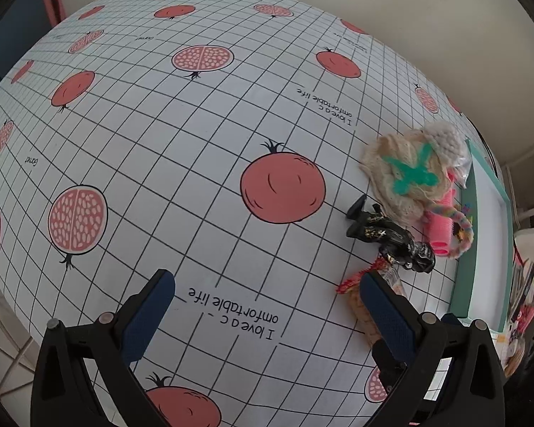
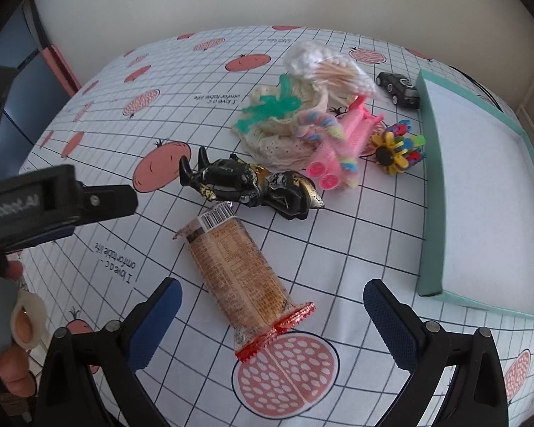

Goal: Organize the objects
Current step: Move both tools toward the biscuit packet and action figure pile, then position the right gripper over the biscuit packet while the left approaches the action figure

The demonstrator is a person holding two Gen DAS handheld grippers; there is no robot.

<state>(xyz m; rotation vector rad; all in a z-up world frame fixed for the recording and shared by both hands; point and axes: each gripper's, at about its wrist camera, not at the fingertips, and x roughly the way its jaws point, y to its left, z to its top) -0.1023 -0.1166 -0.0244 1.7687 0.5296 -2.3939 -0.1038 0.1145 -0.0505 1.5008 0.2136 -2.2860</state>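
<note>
Left gripper (image 1: 267, 306): fingers wide apart, nothing between them; hovers over bare tablecloth (image 1: 181, 149), which runs clear to the far and left table edges.
Right gripper (image 2: 272, 315): fingers spread, not touching anything; snack packet (image 2: 236, 267) lies on the cloth between and just ahead of them, red crimped end nearest the camera.
Tray (image 2: 434, 192): teal rim, white floor, at the table's right side; nothing seen inside; near corner sits close to the right finger.
Free room: open cloth btwn packet and tray wall; left half of the table bare.
Pile: black figurine (image 2: 249, 186) lies just beyond the packet; cream knit cloth (image 2: 284, 138) with a green butterfly clip (image 2: 270, 108) on it; pink hair rollers (image 2: 329, 167) touch the cloth's edge.
Right view only: toy car (image 2: 400, 89) by the tray's far corner, flower toy (image 2: 397, 149) beside the tray wall, bag of cotton swabs (image 2: 341, 76) atop the pile, a hand (image 2: 16, 323) at the left edge.
Left view: packet mostly hidden behind its right finger; tray cut off at the frame's right.
Hard to tell: packet print blurred, unreadable; clutter past the table's right edge in the left view too small to ID.
</note>
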